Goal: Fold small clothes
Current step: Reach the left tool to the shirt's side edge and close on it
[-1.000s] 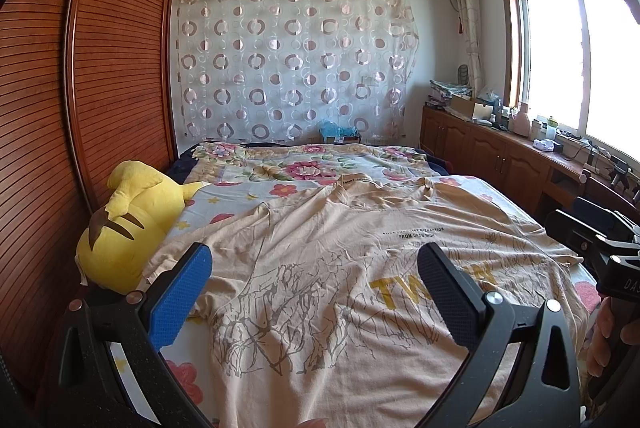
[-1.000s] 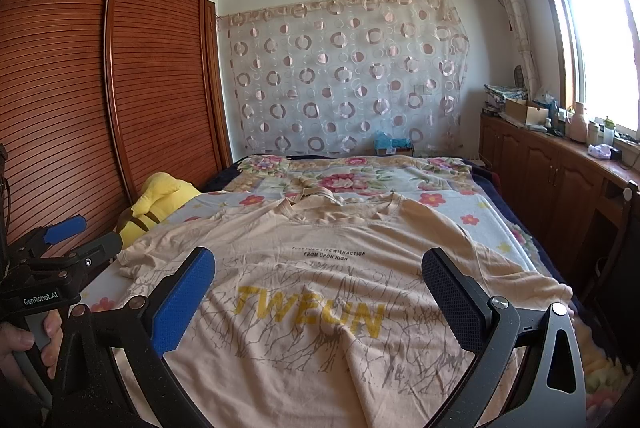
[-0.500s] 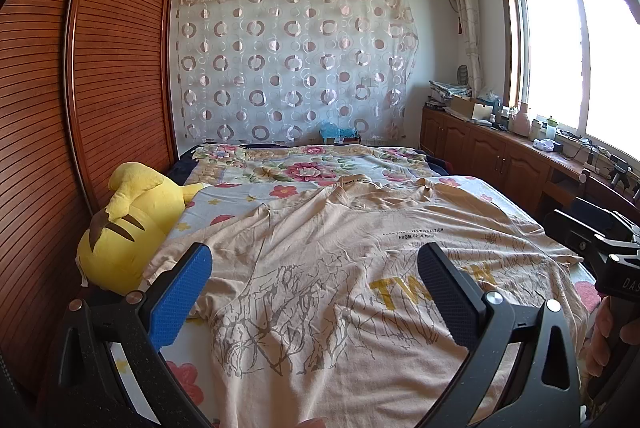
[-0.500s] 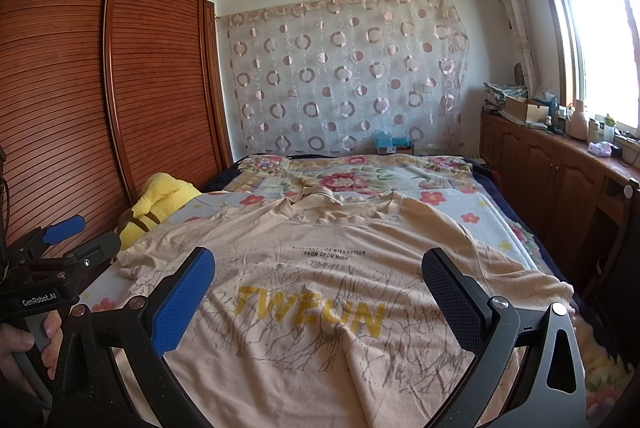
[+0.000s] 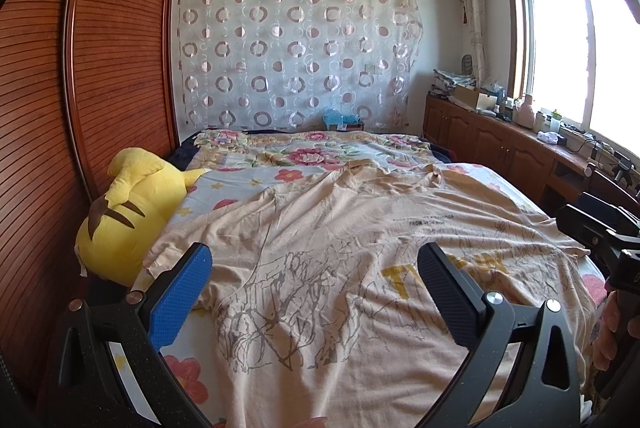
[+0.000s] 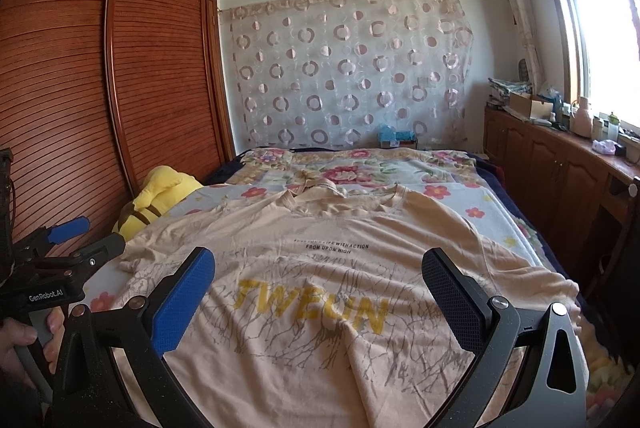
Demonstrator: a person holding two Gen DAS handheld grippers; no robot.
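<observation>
Beige cotton T-shirt with yellow "TWEUN" lettering and grey branch print (image 6: 320,292) lies spread face up on the bed with the floral sheet (image 6: 492,212), collar at the far end, hem toward the person. It is flat but wrinkled, nothing folded over yet, so I'd judge this as the very start: fold not begun, both tools lining up over the hem end.

Left gripper (image 5: 314,292) hovers above the shirt's left half, blue and black fingers spread wide, nothing between them. Right gripper (image 6: 318,296) hovers over the lettering, likewise spread wide and empty. Neither touches the cloth as far as I can see (the near hem is cut off under the tool bodies, so contact down there is hard to rule out). Each tool also shows in the other's view, at the frame edge, with a hand on its handle.

The left sleeve (image 5: 172,248) lies out toward the yellow plush toy with brown stripes (image 5: 128,216), just beside it, maybe touching. The right sleeve (image 6: 536,276) reaches the bed's right edge.

Next move probably calls for dropping both tools to the fabric and pinching one layer at a sleeve or side edge, then carrying it across toward the middle. Thin cloth, so a shallow pinch could slip or grab the sheet underneath as well. The plush may crowd the left-side grasp.
</observation>
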